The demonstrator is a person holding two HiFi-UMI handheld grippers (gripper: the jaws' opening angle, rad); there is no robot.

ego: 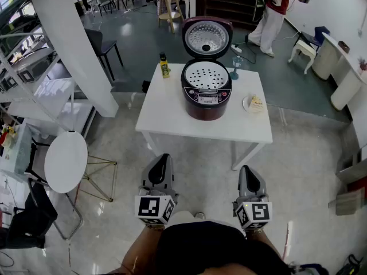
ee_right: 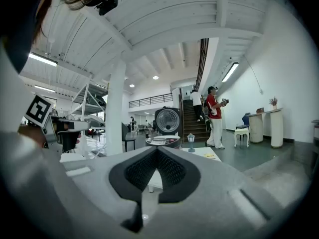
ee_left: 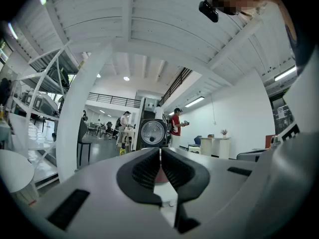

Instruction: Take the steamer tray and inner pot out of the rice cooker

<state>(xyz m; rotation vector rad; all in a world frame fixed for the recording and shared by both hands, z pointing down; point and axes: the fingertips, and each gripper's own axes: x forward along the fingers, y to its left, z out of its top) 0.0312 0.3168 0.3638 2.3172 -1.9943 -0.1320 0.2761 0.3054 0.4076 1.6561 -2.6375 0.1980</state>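
Note:
A dark red rice cooker (ego: 206, 93) stands on the white square table (ego: 172, 119) with its lid (ego: 207, 37) raised. A perforated silver steamer tray (ego: 206, 76) sits in its mouth; the inner pot below it is hidden. My left gripper (ego: 163, 162) and right gripper (ego: 248, 175) are held level near my body, well short of the table's near edge, both shut and empty. In the left gripper view the cooker's lid (ee_left: 152, 132) shows beyond the closed jaws. In the right gripper view the cooker (ee_right: 163, 140) stands ahead, slightly right of the jaw tips.
On the table are a yellow bottle (ego: 164, 65), a small blue lantern (ego: 235, 67) and a plate with food (ego: 253, 103). A round white table (ego: 66, 161) and a wire stool (ego: 98, 177) stand at left. A person in red (ego: 272, 13) stands at the back right.

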